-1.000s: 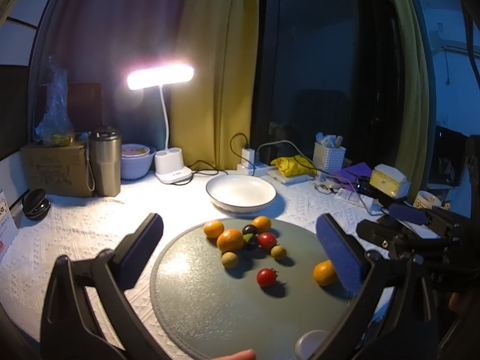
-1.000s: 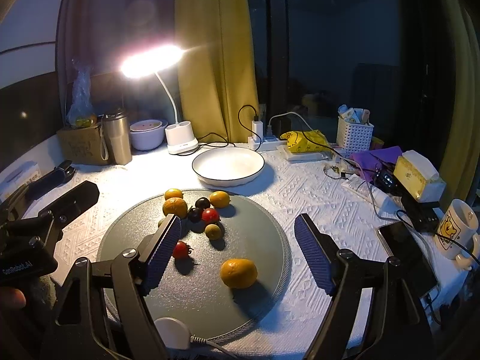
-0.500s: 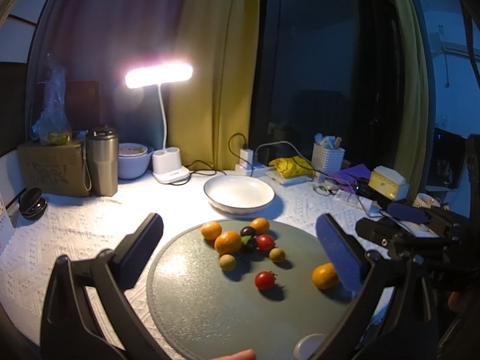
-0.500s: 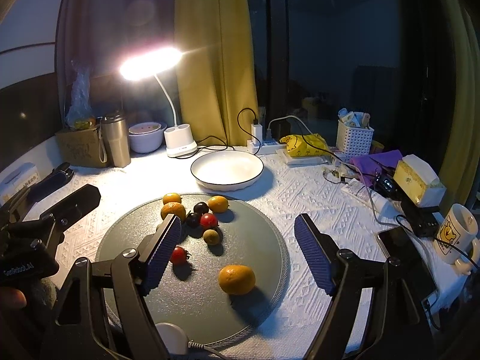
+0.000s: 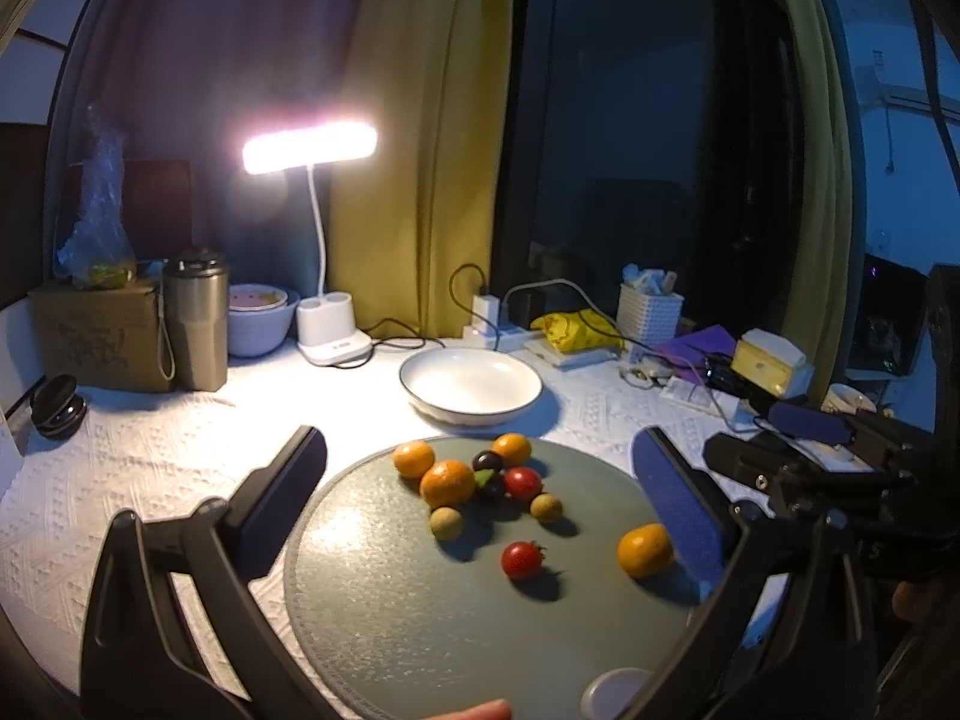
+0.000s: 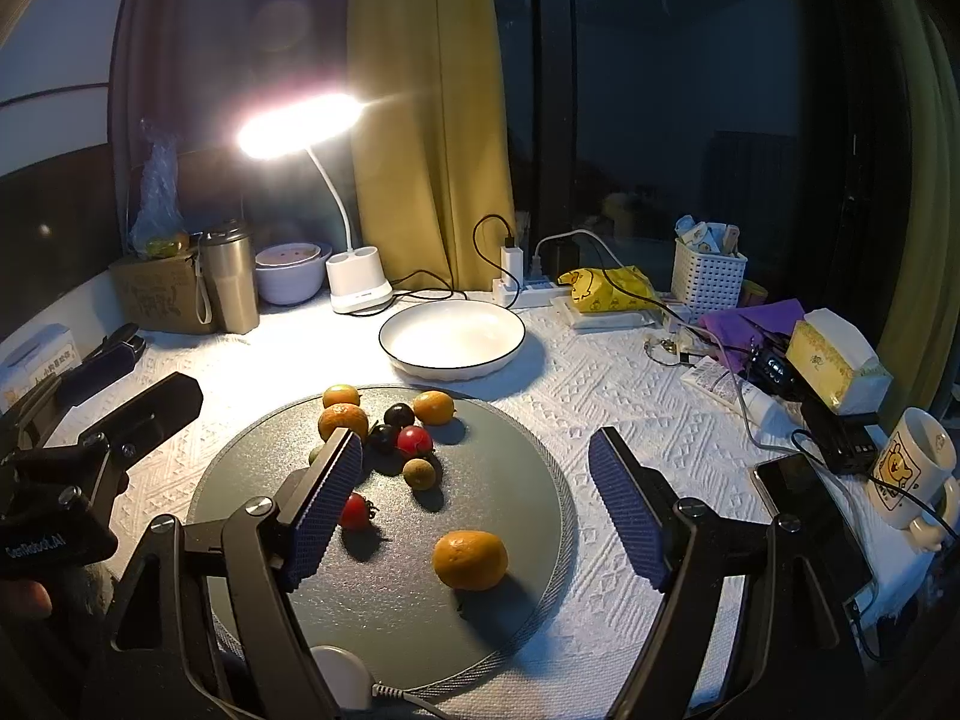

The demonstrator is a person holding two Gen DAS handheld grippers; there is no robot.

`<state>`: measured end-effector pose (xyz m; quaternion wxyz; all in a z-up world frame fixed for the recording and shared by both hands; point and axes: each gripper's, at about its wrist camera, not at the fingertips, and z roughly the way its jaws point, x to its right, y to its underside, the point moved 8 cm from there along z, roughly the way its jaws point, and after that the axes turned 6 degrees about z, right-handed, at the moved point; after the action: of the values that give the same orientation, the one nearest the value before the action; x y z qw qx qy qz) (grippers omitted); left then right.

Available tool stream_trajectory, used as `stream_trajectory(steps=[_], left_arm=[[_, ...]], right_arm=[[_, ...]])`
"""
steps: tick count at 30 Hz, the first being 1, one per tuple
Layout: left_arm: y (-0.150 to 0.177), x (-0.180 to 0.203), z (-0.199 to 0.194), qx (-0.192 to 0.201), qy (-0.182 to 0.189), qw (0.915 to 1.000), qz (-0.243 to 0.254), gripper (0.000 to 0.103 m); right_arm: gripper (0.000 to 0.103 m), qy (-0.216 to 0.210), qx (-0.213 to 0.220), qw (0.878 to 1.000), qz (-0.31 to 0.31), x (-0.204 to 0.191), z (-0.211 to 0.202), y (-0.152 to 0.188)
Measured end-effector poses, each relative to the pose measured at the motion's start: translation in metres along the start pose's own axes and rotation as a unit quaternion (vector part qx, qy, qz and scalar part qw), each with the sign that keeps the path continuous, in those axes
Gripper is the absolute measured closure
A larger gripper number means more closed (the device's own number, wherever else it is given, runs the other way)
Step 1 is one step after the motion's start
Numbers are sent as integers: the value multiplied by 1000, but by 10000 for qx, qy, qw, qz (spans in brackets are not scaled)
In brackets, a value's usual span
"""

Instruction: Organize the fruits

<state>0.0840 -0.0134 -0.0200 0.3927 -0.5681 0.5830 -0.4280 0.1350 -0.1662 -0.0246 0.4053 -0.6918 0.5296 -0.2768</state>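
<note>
A round grey mat holds several small fruits: oranges, red tomatoes, dark plums and tan longans. One orange lies apart near the mat's right side, and a red tomato lies alone beside it. The cluster sits at the mat's far side. An empty white bowl stands beyond the mat. My left gripper is open above the mat. My right gripper is open, with the lone orange low between its fingers.
A lit desk lamp, steel tumbler, cardboard box and stacked bowls line the back left. Cables, a white basket, tissue box, phone and mug crowd the right. A white puck lies at the mat's near edge.
Both grippers have eased slightly back and up, so the fruits sit a little lower and farther in view. Nothing was grasped; both stay open.
</note>
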Motion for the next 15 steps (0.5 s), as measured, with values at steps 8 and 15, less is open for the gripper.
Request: stream_trajectory(steps=[8, 15], left_arm=[[0, 3, -1, 28, 23, 10000, 37, 1], [1, 3, -1, 13, 26, 10000, 33, 1]], right_arm=[[22, 5, 7, 10000, -1, 0, 0, 0], [22, -3, 1, 10000, 6, 0, 1, 1]])
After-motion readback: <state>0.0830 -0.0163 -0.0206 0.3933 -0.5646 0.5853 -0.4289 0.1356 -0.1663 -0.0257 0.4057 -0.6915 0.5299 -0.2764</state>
